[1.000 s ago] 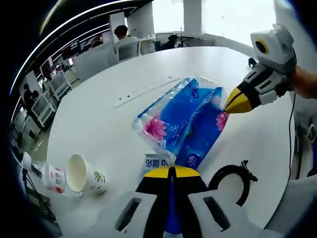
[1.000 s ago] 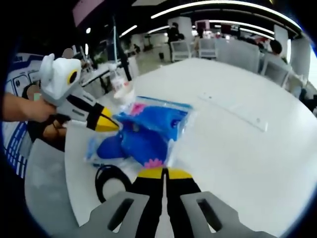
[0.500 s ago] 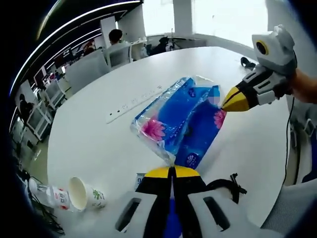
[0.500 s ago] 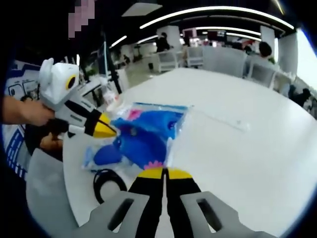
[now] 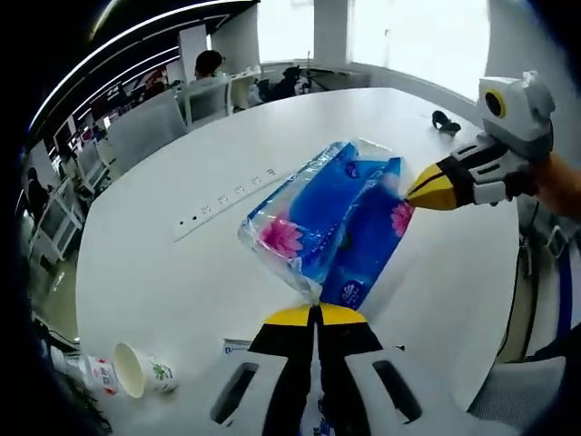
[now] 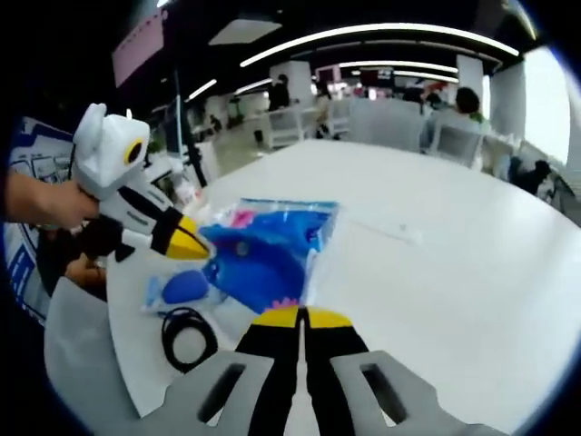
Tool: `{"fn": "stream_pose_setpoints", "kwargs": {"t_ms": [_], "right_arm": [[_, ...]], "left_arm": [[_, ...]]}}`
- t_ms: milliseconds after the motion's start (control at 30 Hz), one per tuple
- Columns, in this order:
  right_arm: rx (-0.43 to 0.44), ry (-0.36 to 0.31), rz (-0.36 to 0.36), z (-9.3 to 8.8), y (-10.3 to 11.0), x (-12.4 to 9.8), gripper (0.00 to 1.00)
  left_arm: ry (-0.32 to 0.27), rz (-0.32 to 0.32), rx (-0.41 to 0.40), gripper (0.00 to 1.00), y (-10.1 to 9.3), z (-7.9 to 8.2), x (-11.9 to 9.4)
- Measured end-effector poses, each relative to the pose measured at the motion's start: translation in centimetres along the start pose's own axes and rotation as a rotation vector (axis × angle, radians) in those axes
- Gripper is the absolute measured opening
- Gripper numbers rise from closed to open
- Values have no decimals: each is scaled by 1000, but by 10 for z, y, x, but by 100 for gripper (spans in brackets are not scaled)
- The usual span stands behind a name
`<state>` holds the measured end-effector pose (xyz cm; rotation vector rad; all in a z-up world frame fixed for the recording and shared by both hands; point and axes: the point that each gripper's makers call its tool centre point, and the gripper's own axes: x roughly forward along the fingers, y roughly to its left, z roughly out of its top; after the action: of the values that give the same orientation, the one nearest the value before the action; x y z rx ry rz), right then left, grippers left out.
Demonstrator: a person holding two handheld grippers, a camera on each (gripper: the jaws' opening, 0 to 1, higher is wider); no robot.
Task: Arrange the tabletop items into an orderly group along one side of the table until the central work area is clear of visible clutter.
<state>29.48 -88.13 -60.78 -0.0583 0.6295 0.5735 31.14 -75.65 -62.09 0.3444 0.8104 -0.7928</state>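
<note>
A blue tissue pack (image 5: 331,218) in clear wrap with pink flowers hangs above the white table (image 5: 182,272), stretched between both grippers. My left gripper (image 5: 318,311) is shut on the wrap at the pack's near corner. In the left gripper view my right gripper (image 5: 413,193) comes in from the right, its yellow tip shut on the pack's far end. In the right gripper view the tissue pack (image 6: 263,250) runs from my right gripper (image 6: 302,313), shut on its edge, to the left gripper (image 6: 201,247) pinching it at the left.
A paper cup (image 5: 141,371) lies on its side next to a small bottle (image 5: 86,371) at the table's near left edge. A long white strip (image 5: 227,200) lies mid-table. A black cable loop (image 6: 186,331) and a small blue packet (image 6: 182,289) rest below the pack. Chairs ring the table.
Both grippers have risen with the tissue pack held between them. The cup, bottle and cable loop now look smaller and farther below. The grips have not changed.
</note>
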Motion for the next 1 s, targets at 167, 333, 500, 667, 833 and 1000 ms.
{"fn": "stream_pose_setpoints", "kwargs": {"t_ms": [167,333,500,667,833,1000], "right_arm": [[14,-16,-27,-6,-12,-9,0],[48,-16,-37,-17,-18,-14,0],[71,-15,-50,-23,-24,-15,0],[83,-14,-61,-29,-29,-17,0],[92,-1,-75,-38,-34,-17,0],[115,5,-81,-45,-41,-18,0]], "left_arm": [[15,-27,15,0,-14,5,8],[27,-41,33,0,-21,7,16],[38,-55,44,0,-26,8,24],[50,-76,43,0,-30,6,33],[57,-90,52,0,-37,6,42],[60,-105,48,0,-41,4,50]]}}
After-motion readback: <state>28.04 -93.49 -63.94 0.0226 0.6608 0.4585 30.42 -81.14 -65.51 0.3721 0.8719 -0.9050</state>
